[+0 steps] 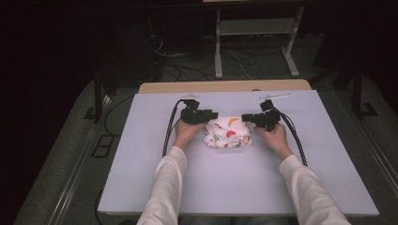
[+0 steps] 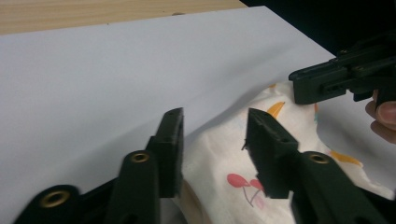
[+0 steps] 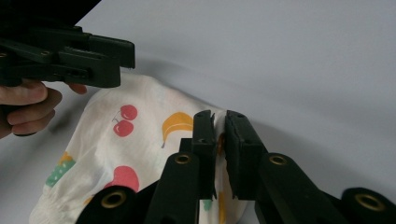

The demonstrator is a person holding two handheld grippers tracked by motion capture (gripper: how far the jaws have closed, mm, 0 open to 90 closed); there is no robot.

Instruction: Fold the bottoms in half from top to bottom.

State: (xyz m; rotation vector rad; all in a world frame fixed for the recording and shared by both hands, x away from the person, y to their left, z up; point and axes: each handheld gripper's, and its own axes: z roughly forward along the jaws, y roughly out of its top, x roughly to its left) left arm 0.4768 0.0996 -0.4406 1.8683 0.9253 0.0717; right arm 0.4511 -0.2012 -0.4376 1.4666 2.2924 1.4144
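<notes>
A crumpled white cloth (image 1: 228,132) printed with cherries, bananas and other fruit lies mid-table on the white mat (image 1: 141,178). My left gripper (image 1: 213,115) is at the cloth's far left edge. In the left gripper view its jaws stand open (image 2: 215,140) just over the cloth (image 2: 224,172), with nothing pinched. My right gripper (image 1: 245,117) meets the cloth's far right edge. In the right gripper view its jaws (image 3: 220,126) are closed to a thin slit with a fold of the cloth (image 3: 135,140) between them. Each gripper also appears in the other's view: the right gripper (image 2: 327,81), the left gripper (image 3: 88,58).
The mat (image 2: 93,74) covers a wooden table whose far edge (image 1: 225,86) shows as a bare strip. Black cables (image 1: 169,129) trail back from both grippers across the mat. Beyond the table are a white metal frame (image 1: 256,42) and floor cables.
</notes>
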